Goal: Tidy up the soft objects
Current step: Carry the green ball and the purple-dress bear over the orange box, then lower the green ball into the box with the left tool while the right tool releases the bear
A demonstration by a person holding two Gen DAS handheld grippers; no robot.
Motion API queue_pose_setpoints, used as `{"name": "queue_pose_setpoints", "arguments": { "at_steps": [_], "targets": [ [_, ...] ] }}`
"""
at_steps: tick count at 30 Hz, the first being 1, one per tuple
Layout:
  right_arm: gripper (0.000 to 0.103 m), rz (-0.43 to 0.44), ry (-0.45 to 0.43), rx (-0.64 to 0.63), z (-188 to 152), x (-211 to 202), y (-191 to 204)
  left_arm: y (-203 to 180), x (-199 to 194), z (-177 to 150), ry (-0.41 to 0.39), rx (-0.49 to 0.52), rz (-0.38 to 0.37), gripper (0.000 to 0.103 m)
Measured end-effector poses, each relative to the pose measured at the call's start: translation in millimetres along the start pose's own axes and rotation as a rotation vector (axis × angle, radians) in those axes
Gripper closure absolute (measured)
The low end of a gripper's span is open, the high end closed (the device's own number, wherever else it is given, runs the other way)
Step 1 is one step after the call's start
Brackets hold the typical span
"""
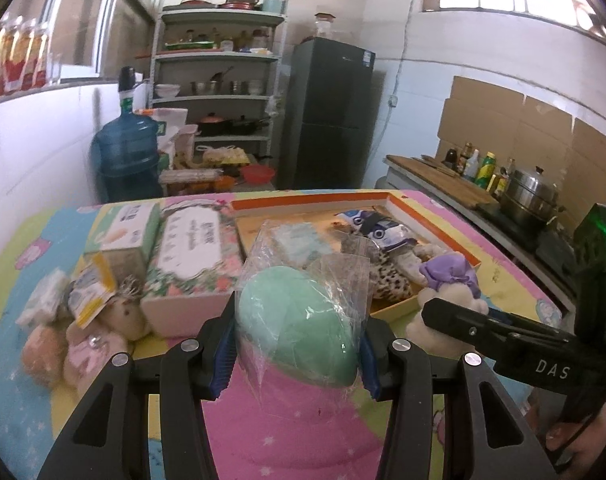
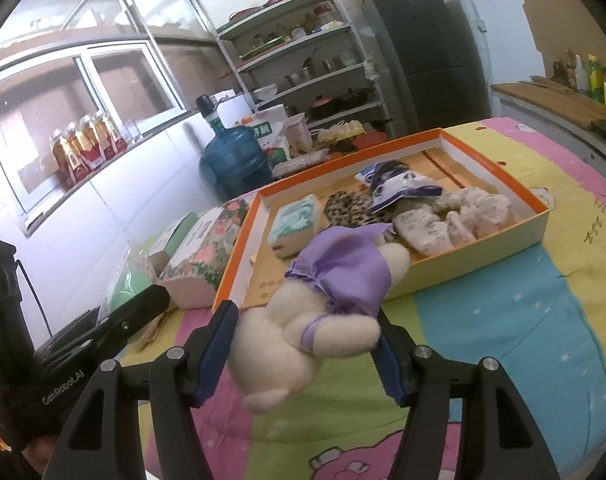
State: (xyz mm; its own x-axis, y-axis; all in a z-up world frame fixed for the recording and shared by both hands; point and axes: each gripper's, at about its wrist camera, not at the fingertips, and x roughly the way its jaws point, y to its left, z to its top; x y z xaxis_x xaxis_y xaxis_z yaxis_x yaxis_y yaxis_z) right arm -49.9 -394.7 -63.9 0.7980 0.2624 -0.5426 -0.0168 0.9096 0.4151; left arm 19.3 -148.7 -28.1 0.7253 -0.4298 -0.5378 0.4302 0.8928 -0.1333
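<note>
Left gripper (image 1: 299, 344) pinches bagged green ball (image 1: 299, 328), right gripper (image 2: 307, 348) pinches cream plush (image 2: 303, 336); both held clear above table (image 2: 503, 320) near tray's (image 2: 479, 252) near edge, probably for dropping among its soft items.

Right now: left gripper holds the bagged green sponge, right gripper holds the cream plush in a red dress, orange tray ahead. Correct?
One error: the cream plush in the right gripper wears a purple dress, not red, as the right wrist view shows. The left gripper does hold the bagged green sponge, and the orange tray lies ahead.
</note>
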Motion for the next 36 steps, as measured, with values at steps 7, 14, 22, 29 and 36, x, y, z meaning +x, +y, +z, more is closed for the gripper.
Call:
{"name": "queue_pose_setpoints", "arguments": {
  "at_steps": [7,14,22,29,36],
  "targets": [
    [0.039,-0.005,-0.026,0.019,11.5,-4.7,-17.5,-16.9,19.0,9.3,0.009,0.015,-0.008,0.051],
    [0.039,-0.015,-0.063,0.029,27.4,-6.6,-34.5,-25.4,38.7,18.1,0.026,0.004,-0.004,0.051],
    [0.039,-0.035,-0.097,0.035,47.0,-8.0,-59.1,-35.5,61.6,28.5,0.048,-0.003,0.005,0.051],
    [0.039,-0.032,-0.101,0.039,59.1,-1.4,-73.9,-42.0,79.8,32.7,0.064,-0.011,0.008,0.052],
    [0.039,-0.025,-0.096,0.024,67.9,10.2,-78.4,-43.6,96.7,35.3,0.088,-0.023,0.016,0.051]
  ]
}}
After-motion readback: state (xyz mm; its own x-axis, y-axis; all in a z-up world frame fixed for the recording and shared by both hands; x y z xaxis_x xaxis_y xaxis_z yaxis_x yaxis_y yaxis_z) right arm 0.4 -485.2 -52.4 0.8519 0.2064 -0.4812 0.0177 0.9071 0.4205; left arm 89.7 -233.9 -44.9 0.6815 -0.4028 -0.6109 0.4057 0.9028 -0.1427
